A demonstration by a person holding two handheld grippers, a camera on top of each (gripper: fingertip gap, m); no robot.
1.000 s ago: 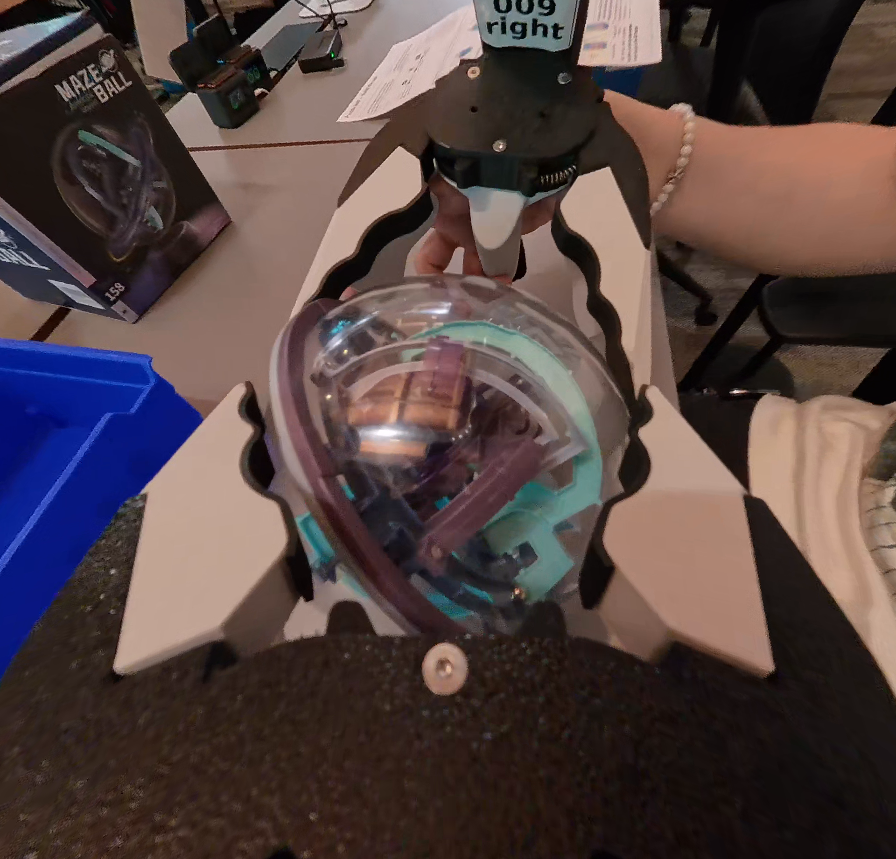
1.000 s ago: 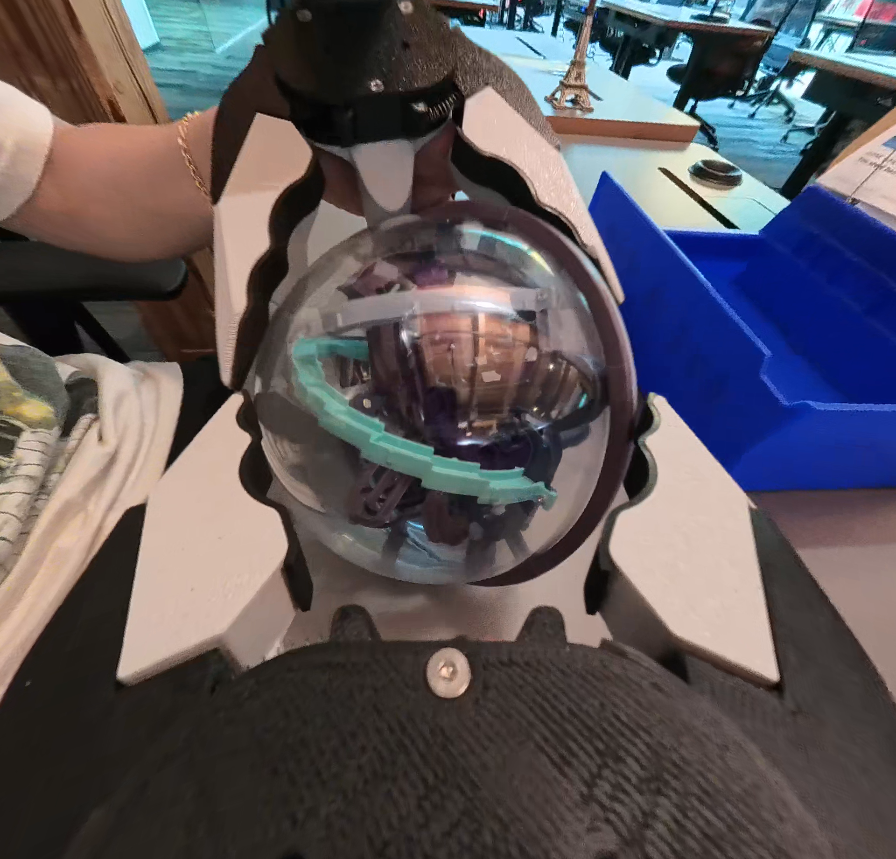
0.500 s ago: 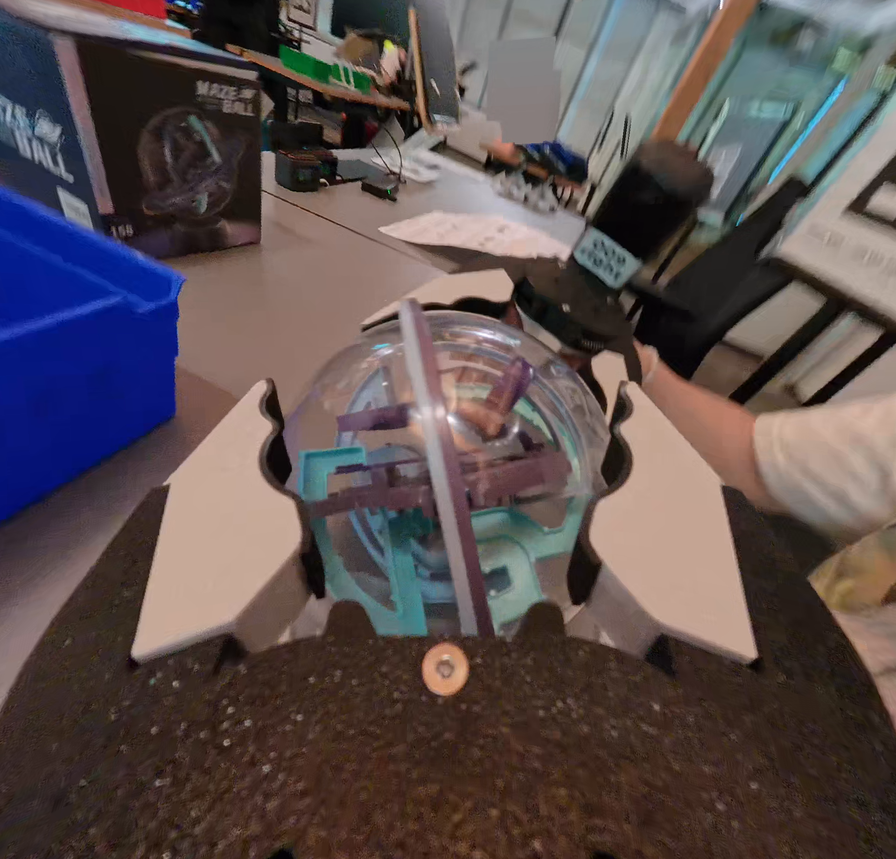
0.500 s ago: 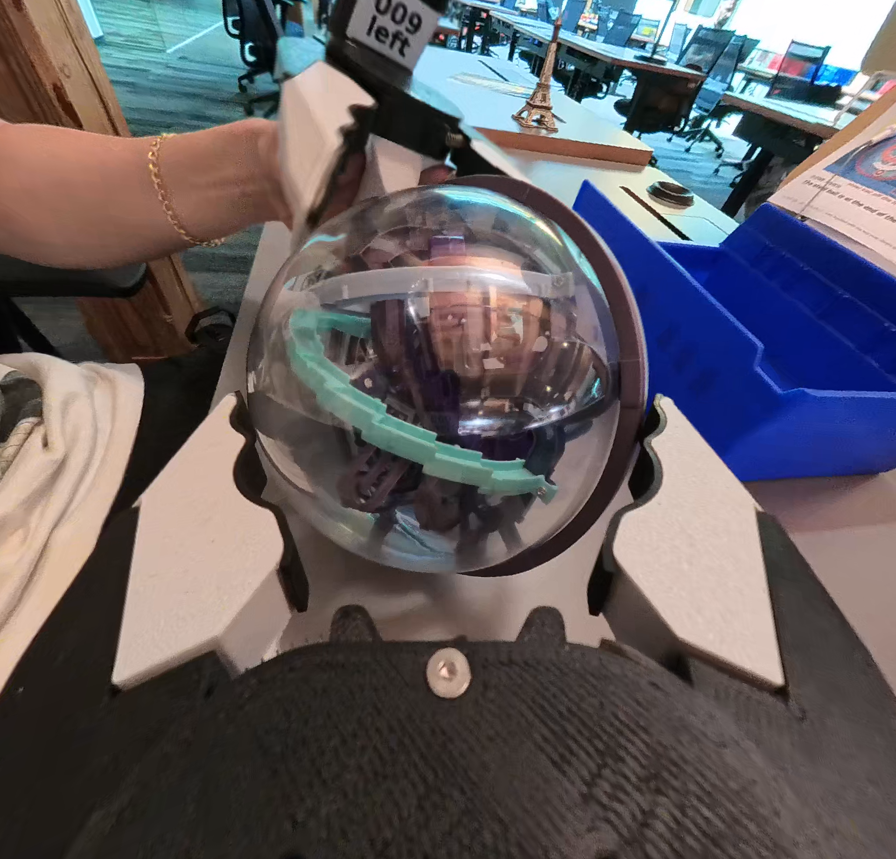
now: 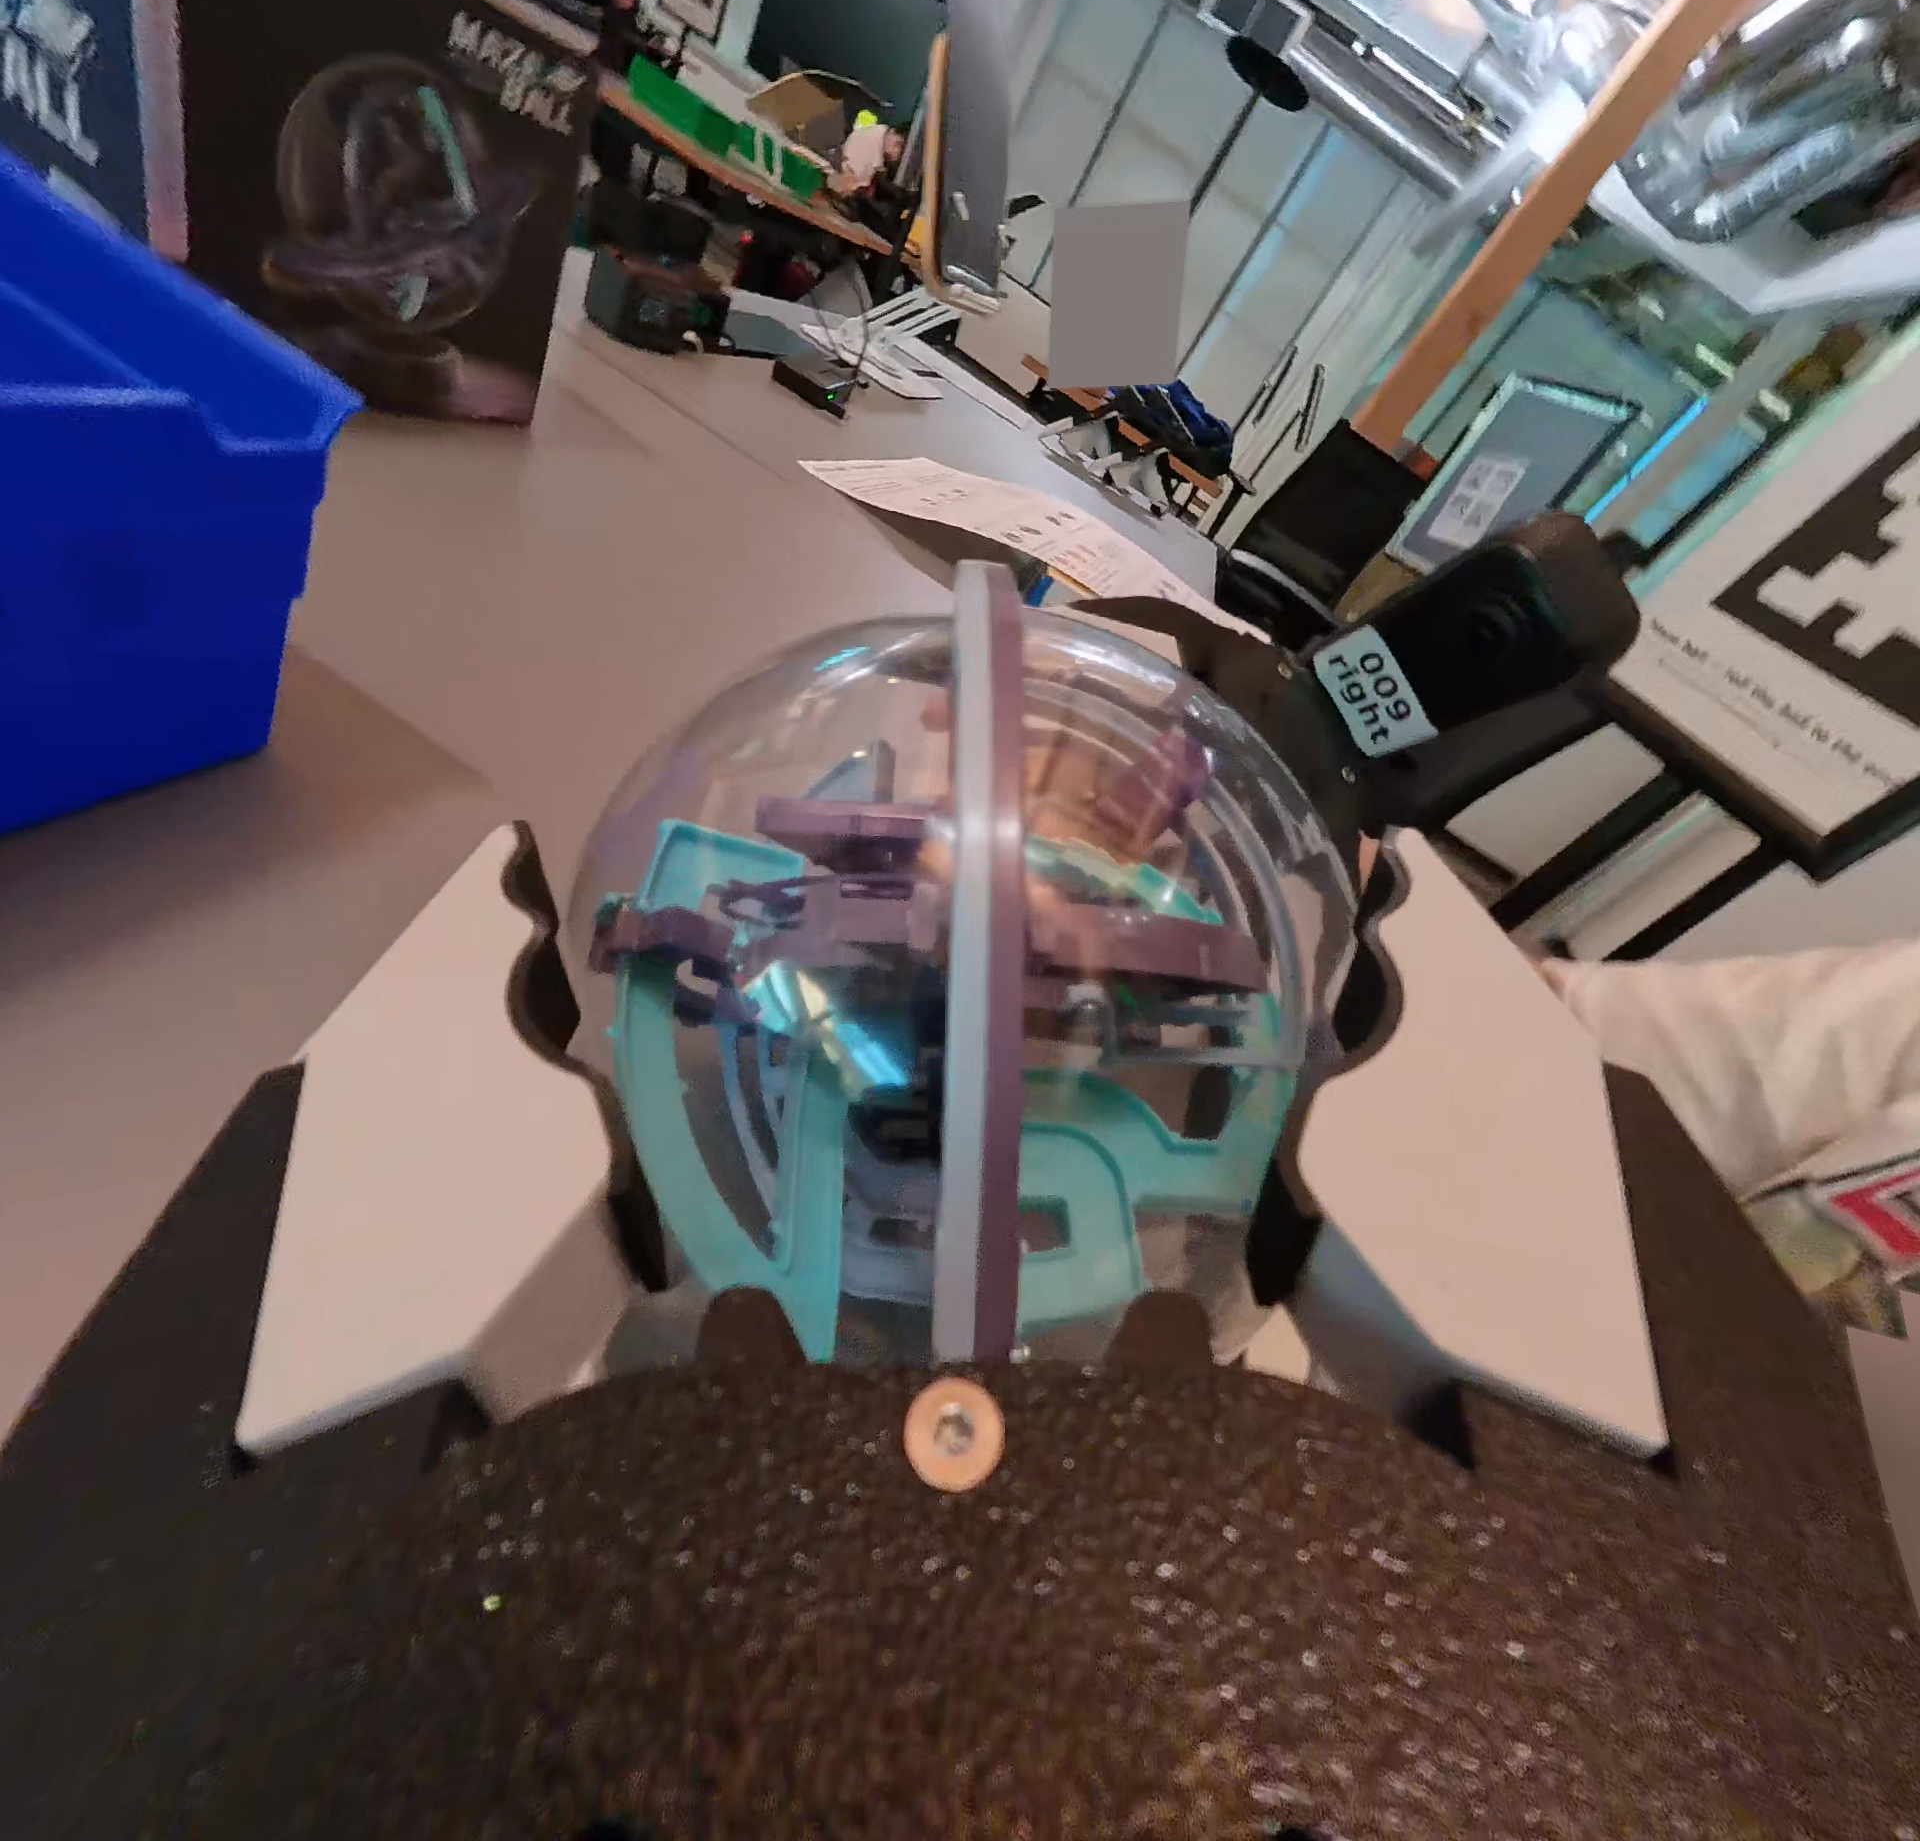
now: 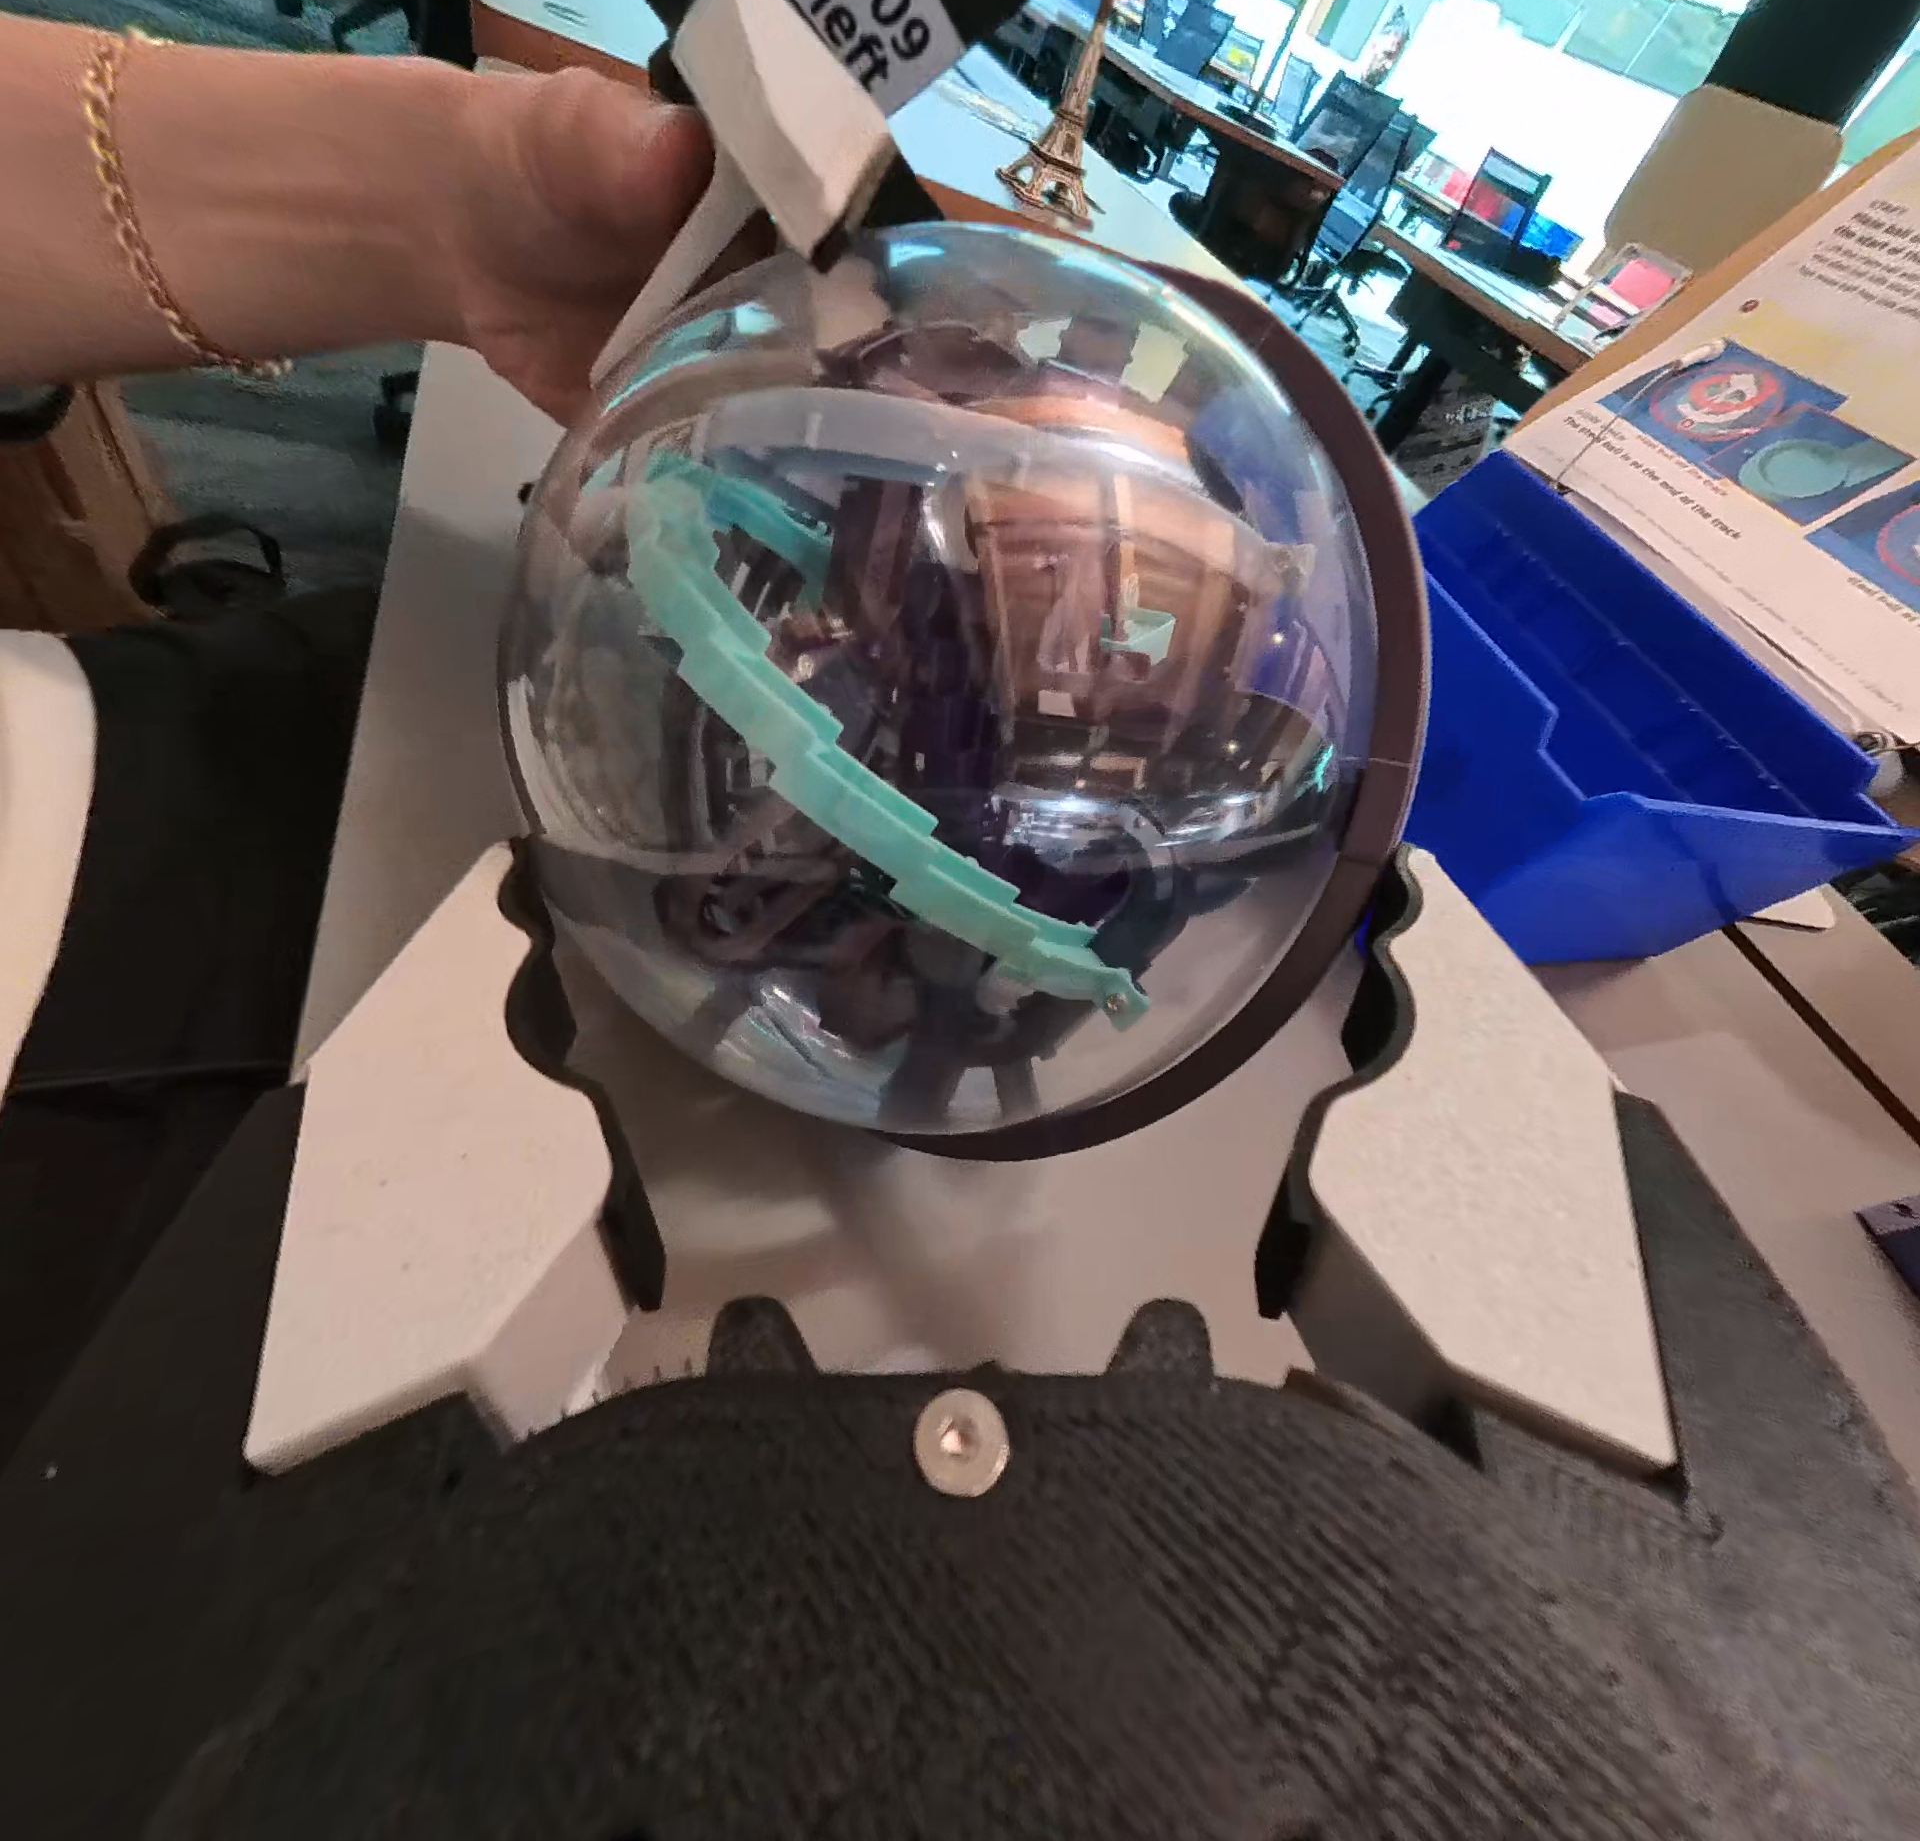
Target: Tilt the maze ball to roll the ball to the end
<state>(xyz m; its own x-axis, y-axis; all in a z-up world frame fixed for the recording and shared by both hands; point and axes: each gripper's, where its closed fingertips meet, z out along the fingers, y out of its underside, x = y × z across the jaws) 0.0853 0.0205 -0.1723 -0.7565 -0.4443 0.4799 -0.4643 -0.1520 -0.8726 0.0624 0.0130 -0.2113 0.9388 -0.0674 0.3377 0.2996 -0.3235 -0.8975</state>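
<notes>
The maze ball (image 5: pixel 831 960) is a clear sphere with teal and purple tracks inside and a purple ring around its middle. It is held off the table between both grippers. My left gripper (image 5: pixel 951 851) is shut on it, one finger on each side, and the ring stands upright in this view. My right gripper (image 6: pixel 956 861) is shut on the ball (image 6: pixel 935 669) from the opposite side, with the ring at its right. The left gripper's finger (image 6: pixel 790 129) touches the ball's top left there. The right gripper's body (image 5: pixel 1455 669) shows behind the ball. I cannot pick out the small ball for sure.
A blue bin (image 5: pixel 135 544) stands on the grey table (image 5: pixel 520 596) at the left; it also shows in the right wrist view (image 6: pixel 1610 731). The game's dark box (image 5: pixel 395 181) stands behind it. Paper sheets (image 5: pixel 997 524), an instruction sheet (image 6: pixel 1766 461) and a small tower model (image 6: pixel 1060 139) lie around.
Both grippers have turned the ball together. The left view swung from looking down to nearly level, and the ring now stands upright in it. The left gripper rose to the ball's top left.
</notes>
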